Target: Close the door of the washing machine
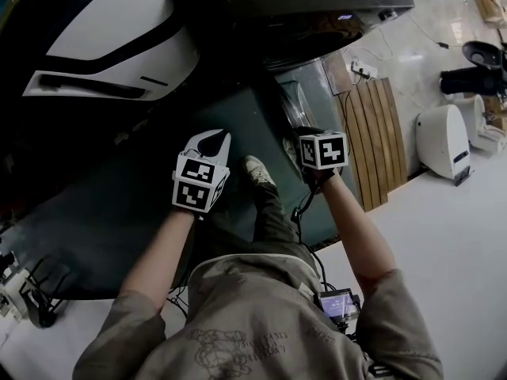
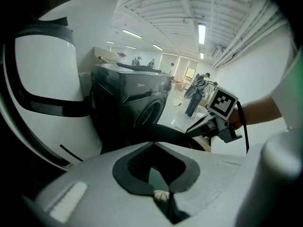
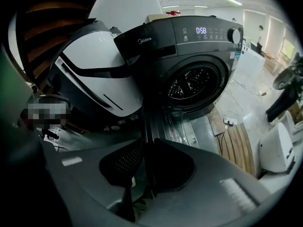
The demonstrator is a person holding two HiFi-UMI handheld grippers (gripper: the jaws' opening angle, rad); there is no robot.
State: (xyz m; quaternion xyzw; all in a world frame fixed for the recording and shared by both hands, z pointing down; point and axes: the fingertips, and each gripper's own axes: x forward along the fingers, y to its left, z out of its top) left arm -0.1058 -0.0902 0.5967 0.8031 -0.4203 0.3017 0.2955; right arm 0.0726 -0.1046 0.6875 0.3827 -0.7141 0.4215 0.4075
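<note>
A dark front-loading washing machine (image 3: 189, 46) stands ahead with its display lit and its drum opening (image 3: 193, 86) uncovered. Its round door (image 3: 177, 126) is swung out toward me and shows edge-on. My right gripper (image 3: 144, 167) is shut on the door's rim, which runs up between its jaws. The head view shows that gripper (image 1: 305, 138) at the door (image 1: 297, 105) below the machine (image 1: 317, 6). My left gripper (image 1: 212, 142) hangs to the left, shut and holding nothing. In the left gripper view, the left gripper (image 2: 160, 174) looks past the right gripper (image 2: 218, 124) at the door's dark rim (image 2: 161, 135).
A big white curved shell with black stripes (image 1: 119, 38) sits left of the machine. A wooden slatted pallet (image 1: 379, 137) and a white appliance (image 1: 444, 141) lie to the right, with a power strip (image 1: 363, 70) behind. My shoe (image 1: 257, 172) rests on the dark green mat (image 1: 111, 212).
</note>
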